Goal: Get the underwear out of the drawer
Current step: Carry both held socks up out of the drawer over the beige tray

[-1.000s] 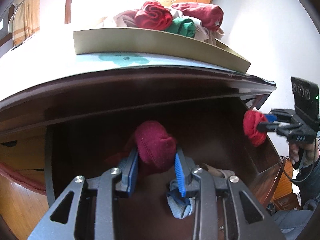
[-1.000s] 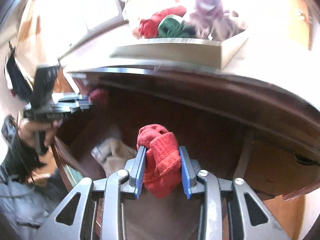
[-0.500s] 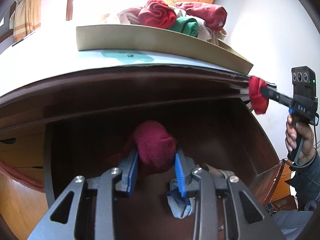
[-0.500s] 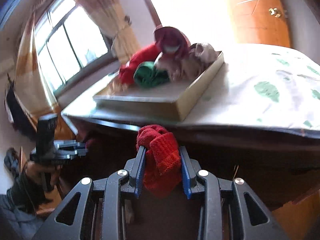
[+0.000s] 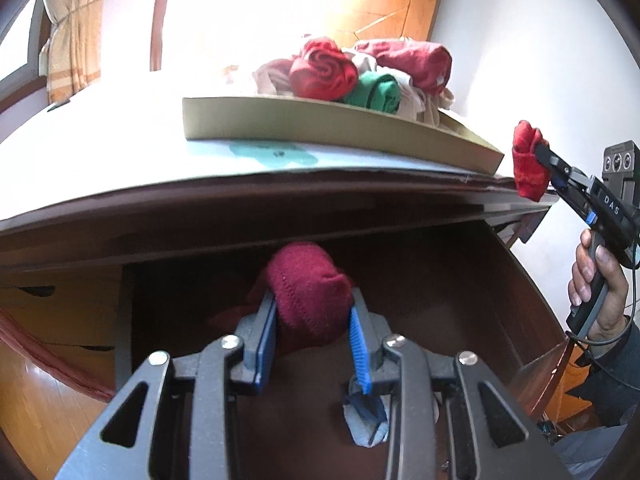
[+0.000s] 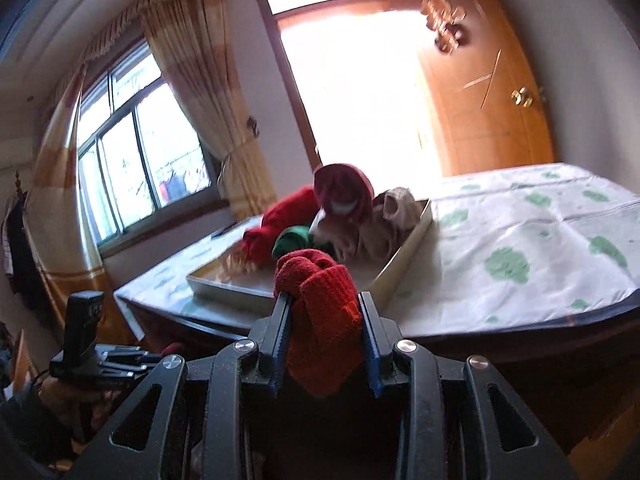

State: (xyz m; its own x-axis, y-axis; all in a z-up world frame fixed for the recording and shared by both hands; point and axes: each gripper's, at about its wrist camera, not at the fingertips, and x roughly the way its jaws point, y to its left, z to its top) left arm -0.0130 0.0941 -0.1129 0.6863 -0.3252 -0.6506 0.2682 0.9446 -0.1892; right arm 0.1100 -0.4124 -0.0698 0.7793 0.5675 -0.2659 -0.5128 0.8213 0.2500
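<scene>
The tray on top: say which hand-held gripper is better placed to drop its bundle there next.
Right. The right hand-held gripper holds its red bundle level with the tray; the left hand-held gripper is down at the drawer.

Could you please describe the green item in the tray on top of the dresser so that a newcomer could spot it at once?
Start at the shallow beige cardboard tray on the white leaf-patterned dresser top. In its heap of rolled garments, the rolled green cloth bundle sits at the front, beside the bright red swirled roll. It is the only green piece among reds and beiges.
</scene>
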